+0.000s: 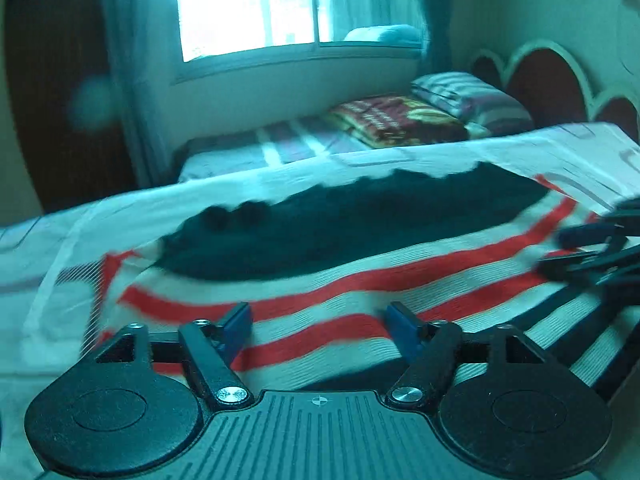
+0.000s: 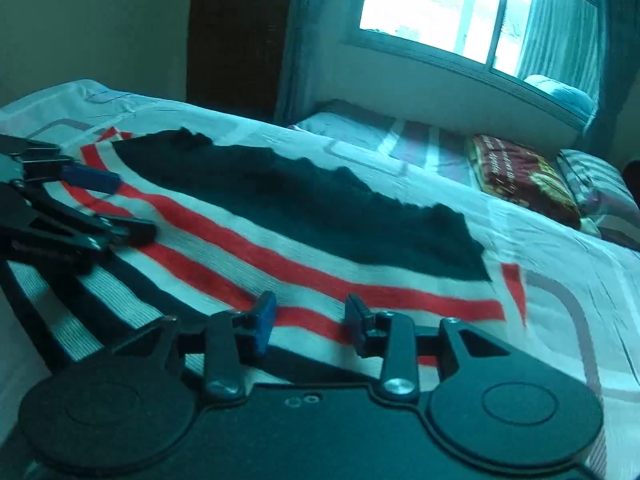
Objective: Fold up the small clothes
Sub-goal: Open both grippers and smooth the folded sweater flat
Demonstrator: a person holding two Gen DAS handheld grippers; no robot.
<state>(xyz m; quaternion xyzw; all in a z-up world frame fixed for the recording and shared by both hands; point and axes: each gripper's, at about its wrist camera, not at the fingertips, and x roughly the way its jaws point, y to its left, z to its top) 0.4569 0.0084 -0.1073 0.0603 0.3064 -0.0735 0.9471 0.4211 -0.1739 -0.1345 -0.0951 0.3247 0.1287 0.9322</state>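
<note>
1. Left tool [image 1: 318, 322]: the jaws stand wide apart above the near edge of the striped garment [image 1: 360, 292]. Nothing lies between the blue pads, and they grip nothing.
2. Right tool [image 2: 310, 320]: the jaws are partly open, narrower than those of the left tool. The garment lies under the gap; the pads do not press on it.
3. Each tool appears in the other's view: the right tool at the right edge of the left wrist view, the left tool at the left edge of the right wrist view. Both hang over the garment's near part.
4. Garment position: it is spread flat on the bed [image 1: 60, 248]. Its far part is black; the near part carries red and white stripes, with dark stripes at one side.
5. Surface: a light bed sheet with a grey line pattern.
6. Room: a second bed [image 1: 248, 152] stands behind, carrying a red patterned folded blanket [image 1: 396, 120] beside a striped pillow [image 1: 472, 100]. A bright window [image 1: 248, 8] with curtains lies beyond it, and a scalloped headboard [image 1: 552, 80] at the right.
7. Limits: both views are motion-blurred. Contact between fingertips and fabric cannot be determined.
</note>
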